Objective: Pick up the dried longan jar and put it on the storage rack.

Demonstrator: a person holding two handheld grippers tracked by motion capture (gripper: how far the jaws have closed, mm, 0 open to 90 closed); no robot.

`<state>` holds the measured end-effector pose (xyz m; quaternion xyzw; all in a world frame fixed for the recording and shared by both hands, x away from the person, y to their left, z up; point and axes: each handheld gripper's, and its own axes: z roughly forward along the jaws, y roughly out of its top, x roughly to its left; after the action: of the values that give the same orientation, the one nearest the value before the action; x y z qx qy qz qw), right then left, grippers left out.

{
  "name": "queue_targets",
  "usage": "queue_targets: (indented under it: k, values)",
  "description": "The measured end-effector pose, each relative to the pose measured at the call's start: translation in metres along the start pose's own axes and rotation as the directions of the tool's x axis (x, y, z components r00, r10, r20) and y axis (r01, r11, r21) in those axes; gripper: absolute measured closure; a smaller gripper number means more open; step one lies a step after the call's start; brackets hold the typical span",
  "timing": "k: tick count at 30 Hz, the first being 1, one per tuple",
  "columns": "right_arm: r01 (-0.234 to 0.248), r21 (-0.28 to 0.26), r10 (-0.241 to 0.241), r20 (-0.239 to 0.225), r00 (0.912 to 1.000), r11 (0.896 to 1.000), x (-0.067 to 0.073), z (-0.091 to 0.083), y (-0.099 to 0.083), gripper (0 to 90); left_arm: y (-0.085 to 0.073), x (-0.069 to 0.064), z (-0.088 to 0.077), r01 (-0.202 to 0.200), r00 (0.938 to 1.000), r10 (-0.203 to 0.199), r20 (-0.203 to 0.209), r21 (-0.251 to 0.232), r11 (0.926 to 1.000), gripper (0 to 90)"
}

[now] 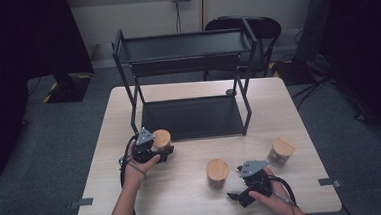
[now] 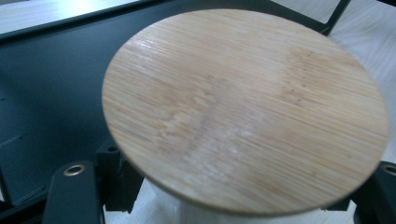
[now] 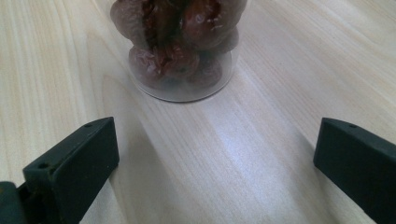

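My left gripper (image 1: 160,151) is shut on a glass jar with a round bamboo lid (image 1: 161,138), at the front left corner of the black rack's lower shelf (image 1: 194,118). In the left gripper view the lid (image 2: 243,107) is very close, with the black fingers (image 2: 77,196) on either side of the jar below it. My right gripper (image 1: 236,195) rests near the table's front edge, open. Its view shows a clear jar of dark red dried fruit (image 3: 180,42) standing on the wood ahead of the right gripper (image 3: 215,163), apart from it.
A second bamboo-lidded jar (image 1: 217,171) stands at the front middle of the table and a third (image 1: 281,149) at the right. The two-tier black rack (image 1: 184,45) takes up the back half. A chair (image 1: 261,28) stands behind the table.
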<state>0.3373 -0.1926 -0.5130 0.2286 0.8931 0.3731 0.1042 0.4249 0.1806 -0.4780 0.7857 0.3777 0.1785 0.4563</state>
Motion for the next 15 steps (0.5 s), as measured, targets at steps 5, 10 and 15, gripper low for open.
queue_targets:
  k: [5, 10, 15]
  values:
    - [0.0, 0.0, 0.0, 0.0, 1.0, 1.0, 0.0, 0.0, 0.0, 0.0, 0.0031, 0.0002, 0.0028, -0.006, 1.0, 0.006, -0.007, 0.005, 1.0, 25.7]
    - [-0.001, 0.0, 0.001, 0.0, 1.0, 1.0, 0.0, 0.0, 0.0, 0.0, 0.0061, 0.0013, 0.0056, 0.002, 1.0, -0.002, -0.006, 0.002, 1.0, 25.7]
    - [0.0, 0.0, 0.0, 0.0, 1.0, 1.0, 0.0, 0.0, 0.0, 0.0, 0.01, 0.0019, 0.0081, -0.005, 1.0, 0.006, -0.008, 0.007, 1.0, 25.8]
